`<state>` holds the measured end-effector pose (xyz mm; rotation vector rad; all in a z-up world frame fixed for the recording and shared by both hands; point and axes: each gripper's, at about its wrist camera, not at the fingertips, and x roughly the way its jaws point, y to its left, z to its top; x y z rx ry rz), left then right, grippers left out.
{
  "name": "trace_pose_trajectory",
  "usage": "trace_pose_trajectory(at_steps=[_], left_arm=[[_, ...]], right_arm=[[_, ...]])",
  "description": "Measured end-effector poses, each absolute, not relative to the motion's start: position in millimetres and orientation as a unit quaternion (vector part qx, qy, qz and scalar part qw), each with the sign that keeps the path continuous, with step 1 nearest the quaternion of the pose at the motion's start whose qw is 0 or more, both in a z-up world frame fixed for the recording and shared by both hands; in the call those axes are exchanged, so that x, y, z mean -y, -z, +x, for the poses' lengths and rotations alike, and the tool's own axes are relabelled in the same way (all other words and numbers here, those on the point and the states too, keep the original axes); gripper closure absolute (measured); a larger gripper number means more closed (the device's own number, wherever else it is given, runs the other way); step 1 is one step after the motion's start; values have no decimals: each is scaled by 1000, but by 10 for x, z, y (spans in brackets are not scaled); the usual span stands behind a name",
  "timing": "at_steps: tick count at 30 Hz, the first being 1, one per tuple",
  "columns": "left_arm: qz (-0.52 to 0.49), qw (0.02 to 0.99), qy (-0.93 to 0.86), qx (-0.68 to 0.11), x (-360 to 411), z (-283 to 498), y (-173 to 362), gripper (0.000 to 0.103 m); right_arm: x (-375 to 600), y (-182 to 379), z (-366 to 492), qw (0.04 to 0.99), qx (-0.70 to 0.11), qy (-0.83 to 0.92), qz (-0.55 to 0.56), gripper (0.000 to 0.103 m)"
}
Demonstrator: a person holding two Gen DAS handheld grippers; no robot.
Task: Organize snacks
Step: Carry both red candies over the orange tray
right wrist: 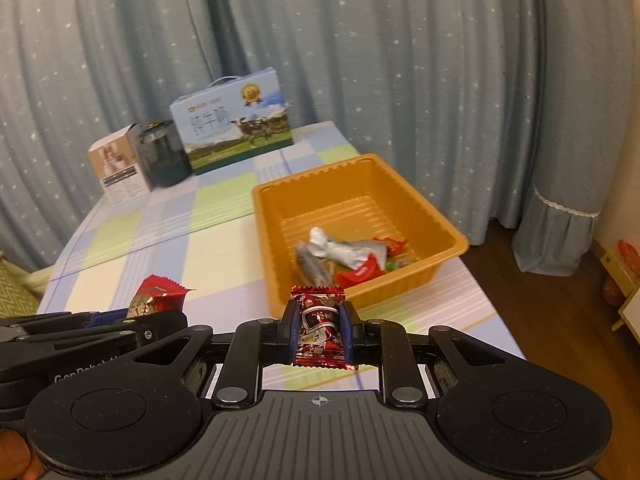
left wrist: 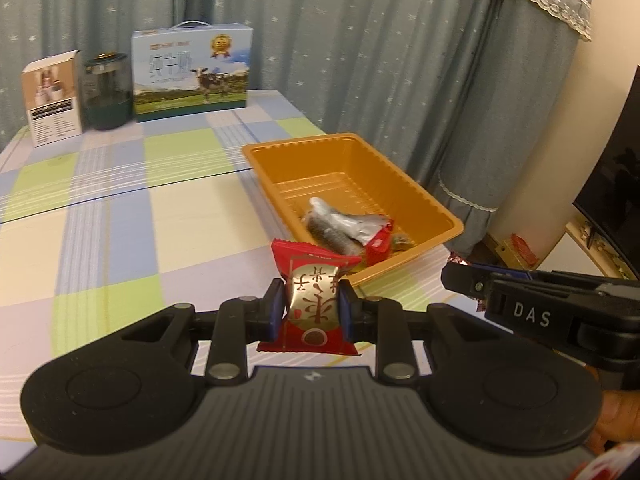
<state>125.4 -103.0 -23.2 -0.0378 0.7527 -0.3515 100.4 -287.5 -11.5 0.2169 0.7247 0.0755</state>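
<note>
Left wrist view: left gripper (left wrist: pixel 312 308) clamps a red-gold candy (left wrist: pixel 313 300) at lower centre; light, crinkly, slippery foil, best pinched across its padded middle. Right gripper (right wrist: pixel 319 330) clamps a dark-red candy (right wrist: pixel 320 328). Beyond, right of centre, the orange tray (left wrist: pixel 424 194) holds wrapped snacks (left wrist: pixel 344 228)

Star-dotted blue curtains (right wrist: pixel 360 60), wooden floor (right wrist: pixel 560 320)

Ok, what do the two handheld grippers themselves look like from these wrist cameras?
Both are matte black. The left gripper and right gripper each have blue finger pads, silver pivot pins, two round discs and a ribbed grey centre plate. White "DAS" lettering marks the right gripper's side.
</note>
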Motion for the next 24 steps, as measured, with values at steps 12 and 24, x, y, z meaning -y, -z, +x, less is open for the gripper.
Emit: trace_pose_trajectory(at_steps=[12,24], left_arm=[[-20,907,202,-369,1355,1645,293,78],[-25,903,214,-372,1473,2122,401,78]], right_arm=[[3110,134,1276,930,-352,-17,102,82],[3168,193,1792,933,-350,-23,83,82]])
